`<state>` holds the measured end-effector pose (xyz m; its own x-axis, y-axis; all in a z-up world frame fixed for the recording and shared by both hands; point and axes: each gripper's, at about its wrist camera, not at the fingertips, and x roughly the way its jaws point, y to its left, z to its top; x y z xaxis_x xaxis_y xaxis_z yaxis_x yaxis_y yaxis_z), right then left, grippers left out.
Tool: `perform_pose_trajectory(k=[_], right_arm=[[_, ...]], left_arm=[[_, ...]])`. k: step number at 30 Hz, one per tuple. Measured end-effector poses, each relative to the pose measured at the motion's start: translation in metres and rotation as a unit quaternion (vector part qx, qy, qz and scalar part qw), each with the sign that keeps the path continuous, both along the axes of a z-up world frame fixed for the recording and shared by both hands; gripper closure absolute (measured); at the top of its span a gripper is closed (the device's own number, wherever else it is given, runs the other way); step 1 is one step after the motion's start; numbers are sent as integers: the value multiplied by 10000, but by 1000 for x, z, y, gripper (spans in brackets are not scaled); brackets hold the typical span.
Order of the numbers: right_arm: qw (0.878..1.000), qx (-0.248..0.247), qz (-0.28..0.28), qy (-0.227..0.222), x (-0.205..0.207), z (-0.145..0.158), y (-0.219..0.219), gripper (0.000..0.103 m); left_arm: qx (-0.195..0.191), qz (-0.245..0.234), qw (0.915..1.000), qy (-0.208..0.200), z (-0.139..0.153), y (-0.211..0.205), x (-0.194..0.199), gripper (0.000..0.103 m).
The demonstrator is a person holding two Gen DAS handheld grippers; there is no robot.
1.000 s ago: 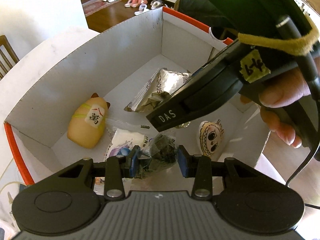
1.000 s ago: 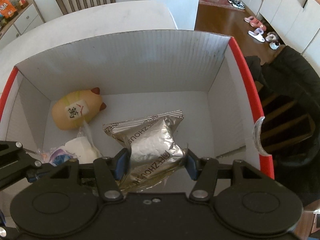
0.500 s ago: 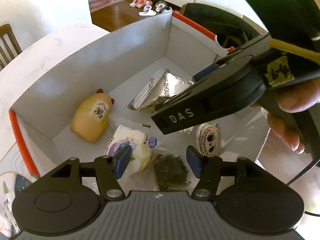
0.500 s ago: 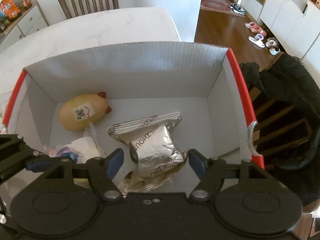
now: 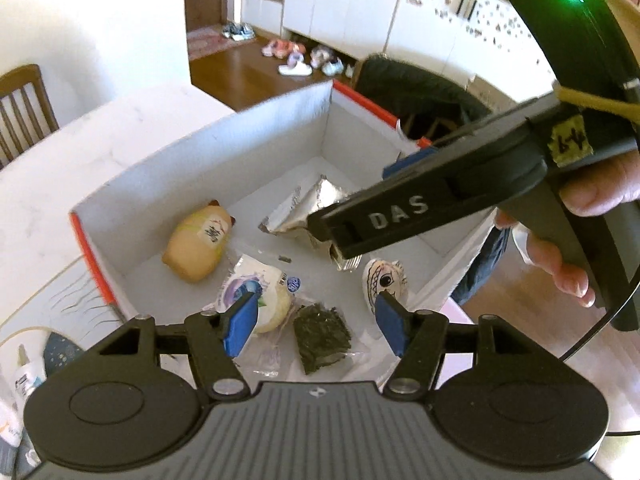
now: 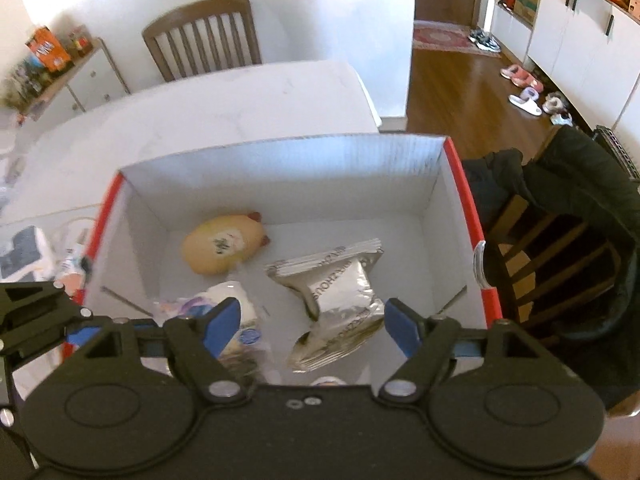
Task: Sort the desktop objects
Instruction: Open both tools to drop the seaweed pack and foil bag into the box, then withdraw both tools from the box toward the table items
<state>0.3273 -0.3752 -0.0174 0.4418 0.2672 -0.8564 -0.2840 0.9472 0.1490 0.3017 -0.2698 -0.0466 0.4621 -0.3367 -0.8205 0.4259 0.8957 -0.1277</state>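
Note:
A white cardboard box (image 5: 180, 168) with red rims (image 6: 468, 208) holds a yellow cat-shaped toy (image 5: 198, 242) (image 6: 222, 246), a silver foil packet (image 5: 296, 216) (image 6: 340, 292), a wrapped white bun (image 5: 256, 296) (image 6: 230, 300), a dark seaweed packet (image 5: 322, 334) and a painted egg-shaped face toy (image 5: 386, 284). My left gripper (image 5: 316, 326) is open and empty above the seaweed packet. My right gripper (image 6: 314, 326) is open and empty above the foil packet; its body crosses the left wrist view (image 5: 440, 204).
The box stands on a white table (image 6: 224, 108). A wooden chair (image 6: 202, 38) is at the table's far side. A chair with a dark jacket (image 6: 568, 208) stands right of the box. Small items (image 6: 32, 248) lie on the table left of the box.
Both grippers opened and rose. The left let go of the seaweed packet and the right let go of the foil packet; both packets now lie in the box.

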Motion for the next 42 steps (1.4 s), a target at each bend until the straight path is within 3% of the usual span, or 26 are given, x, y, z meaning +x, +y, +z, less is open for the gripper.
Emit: perform_pose_trajectory(k=[13,34,37,42], right_arm=[[9977,398,132,-532,-55,43,7,21],[9925,463,-354,-1075,-135,52,72,18],[9917,493,-434,-1108,-145,50,85,16],[9904,467,-473,-1214,-159,48,109,14]], left_arm=[[-416,450,9970,-476,33,39,-45,39],[-708,488,9931,-802,53,129,-110,39],[-703,477,9928,-848,51,145,-117,32],[-681,491,9925,-893,50,172,-127,32]])
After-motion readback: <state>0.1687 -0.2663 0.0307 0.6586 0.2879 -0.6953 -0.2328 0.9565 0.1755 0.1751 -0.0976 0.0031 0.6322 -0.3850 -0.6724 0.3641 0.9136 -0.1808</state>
